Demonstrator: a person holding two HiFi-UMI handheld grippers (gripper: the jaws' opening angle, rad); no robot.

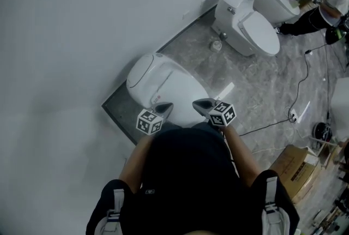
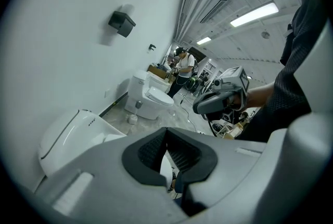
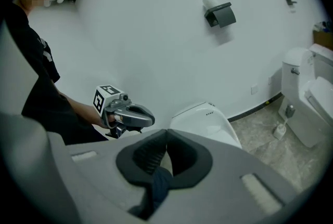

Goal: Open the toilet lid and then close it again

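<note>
While holding the left hand-held gripper [image 1: 166, 106] and the right hand-held gripper [image 1: 198, 103] closed on nothing at the six o'clock edge of the toilet lid [image 1: 163, 84], finding that lid lying down, judging either nothing begun or both opening and closing finished.

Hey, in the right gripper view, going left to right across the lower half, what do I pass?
Person's arm → left hand-held gripper → nearest toilet → small white object on the floor → second toilet.
</note>
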